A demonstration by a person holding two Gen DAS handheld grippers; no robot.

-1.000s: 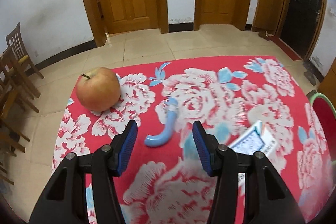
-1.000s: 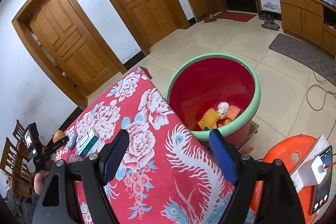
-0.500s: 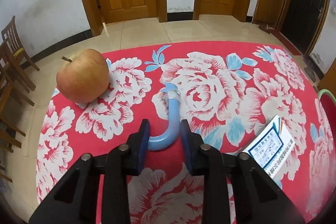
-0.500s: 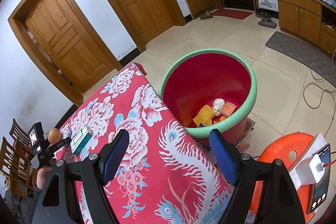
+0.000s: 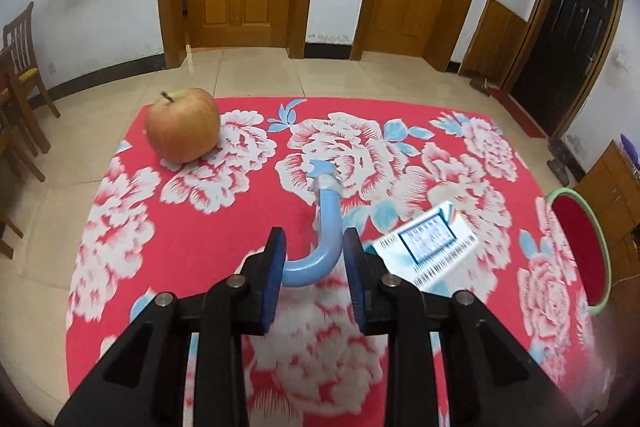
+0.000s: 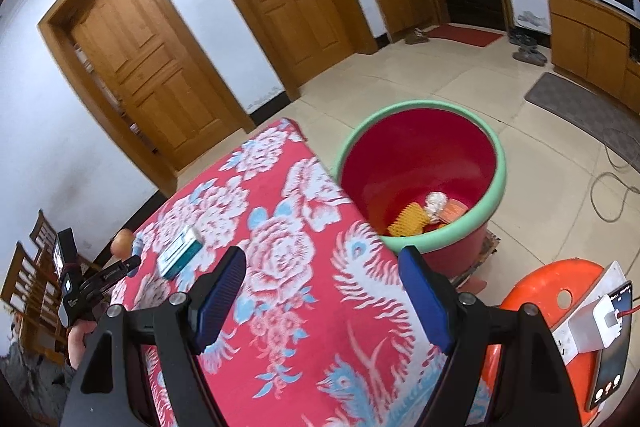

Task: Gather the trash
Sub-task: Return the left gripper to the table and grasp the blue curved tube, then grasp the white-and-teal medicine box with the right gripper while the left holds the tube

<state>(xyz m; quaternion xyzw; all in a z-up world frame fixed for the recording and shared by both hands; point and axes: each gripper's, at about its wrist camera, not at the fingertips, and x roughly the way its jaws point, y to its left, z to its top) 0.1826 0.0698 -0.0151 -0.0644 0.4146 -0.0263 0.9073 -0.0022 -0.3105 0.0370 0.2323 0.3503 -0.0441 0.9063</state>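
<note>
Blue curved tube (image 5: 325,227) clamped between left gripper (image 5: 313,251) pads.

Black tongs (image 5: 313,255), blue pads (image 6: 222,289), silver screws.

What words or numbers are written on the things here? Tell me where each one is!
No text here can be read for sure.
Box on the table: printed lines and a blue panel, too blurred to read.
Phone on the orange stool: small writing atop its screen, too small to read.
Left gripper, seen from the right camera: tiny white lettering on its side, unreadable.
Blue tube, apple: no writing.
</note>
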